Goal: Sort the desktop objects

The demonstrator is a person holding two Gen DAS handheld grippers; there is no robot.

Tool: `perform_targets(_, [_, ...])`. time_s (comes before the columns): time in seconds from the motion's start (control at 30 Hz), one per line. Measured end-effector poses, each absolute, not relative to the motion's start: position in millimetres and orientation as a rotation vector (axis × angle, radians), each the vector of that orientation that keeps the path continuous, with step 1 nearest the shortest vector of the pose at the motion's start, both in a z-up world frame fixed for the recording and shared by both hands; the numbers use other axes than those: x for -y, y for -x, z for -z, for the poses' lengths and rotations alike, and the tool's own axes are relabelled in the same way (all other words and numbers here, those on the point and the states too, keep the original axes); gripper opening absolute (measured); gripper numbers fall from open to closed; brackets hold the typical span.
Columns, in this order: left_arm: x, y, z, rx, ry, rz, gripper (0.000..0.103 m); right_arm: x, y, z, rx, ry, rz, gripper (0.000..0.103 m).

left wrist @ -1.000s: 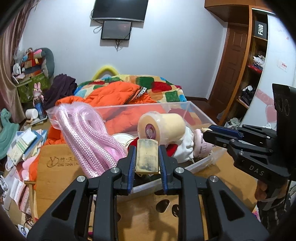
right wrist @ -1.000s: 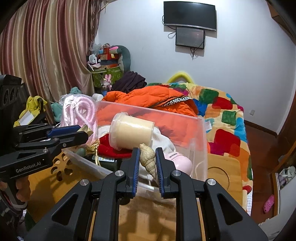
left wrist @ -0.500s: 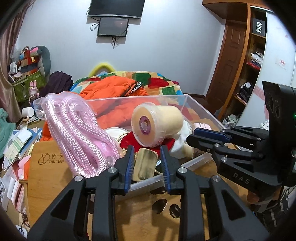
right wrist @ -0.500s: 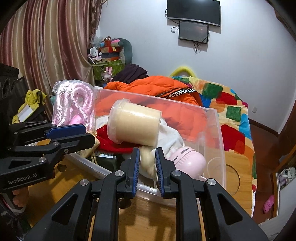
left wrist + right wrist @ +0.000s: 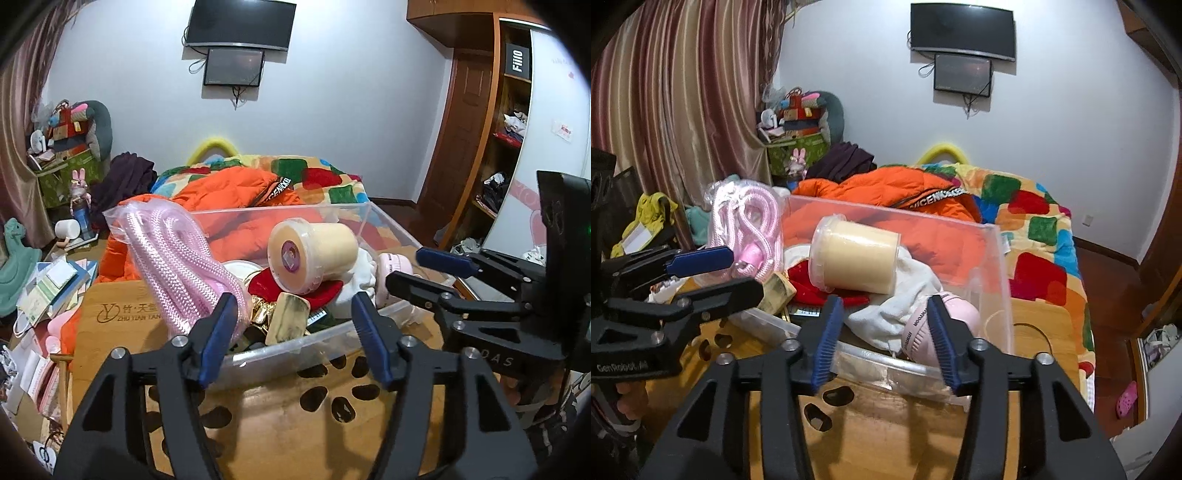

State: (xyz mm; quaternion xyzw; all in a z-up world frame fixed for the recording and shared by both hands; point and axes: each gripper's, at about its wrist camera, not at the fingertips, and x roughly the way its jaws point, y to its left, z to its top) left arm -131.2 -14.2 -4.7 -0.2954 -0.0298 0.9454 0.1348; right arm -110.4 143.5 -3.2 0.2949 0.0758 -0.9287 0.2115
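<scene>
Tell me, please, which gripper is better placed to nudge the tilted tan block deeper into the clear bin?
Left, probably: the left gripper, jaws just opened, is lined up on the tan block; the right gripper faces the white cloth.

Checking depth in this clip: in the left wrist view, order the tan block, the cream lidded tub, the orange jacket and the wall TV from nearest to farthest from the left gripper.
From the left gripper:
1. Tan block, in the bin's near edge, between the open jaws.
2. Cream lidded tub, on its side atop the pile.
3. Orange jacket, behind the bin.
4. Wall TV, on the far wall.
</scene>
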Motion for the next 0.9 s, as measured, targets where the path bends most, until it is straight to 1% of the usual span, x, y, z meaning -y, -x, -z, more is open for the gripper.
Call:
perform_targets(0.03, [14,130,4,0.080,0.855,-2.749,0.068,-145,107,1,-0.207,-0.811,2.589,0.049])
perform_targets(0.07, [14,127,3,0.076,0.850,-2.760,0.072,-145,104,-1,-0.206,-0.806,2.595,0.050])
perform_targets(0.13, [16,120,-1,0.074,0.838,-2.783,0.077,-148,97,-5,-0.196,-0.798,2.605,0.055])
perform_targets(0.17, [17,117,-2,0.074,0.834,-2.794,0.081,-149,95,-7,-0.190,-0.795,2.612,0.055])
perform_targets(0.2, [18,113,-3,0.073,0.830,-2.807,0.088,-151,91,-9,-0.178,-0.789,2.621,0.057])
perform_targets(0.27, [21,107,-6,0.059,0.819,-2.841,0.093,-155,84,-14,-0.153,-0.783,2.632,0.062])
perform_targets(0.33, [20,99,-8,0.041,0.818,-2.869,0.094,-157,75,-17,-0.133,-0.775,2.651,0.072])
perform_targets(0.43, [19,90,-10,0.028,0.831,-2.891,0.094,-161,59,-23,-0.099,-0.739,2.666,0.081])
perform_targets(0.77, [10,50,-13,0.026,0.757,-2.968,0.095,-170,14,-28,-0.102,-0.697,2.714,0.082])
perform_targets(0.8, [10,47,-13,0.029,0.755,-2.968,0.097,-171,12,-27,-0.095,-0.696,2.712,0.082])
perform_targets(0.9, [9,40,-14,0.041,0.743,-2.961,0.098,-172,7,-28,-0.090,-0.679,2.720,0.083])
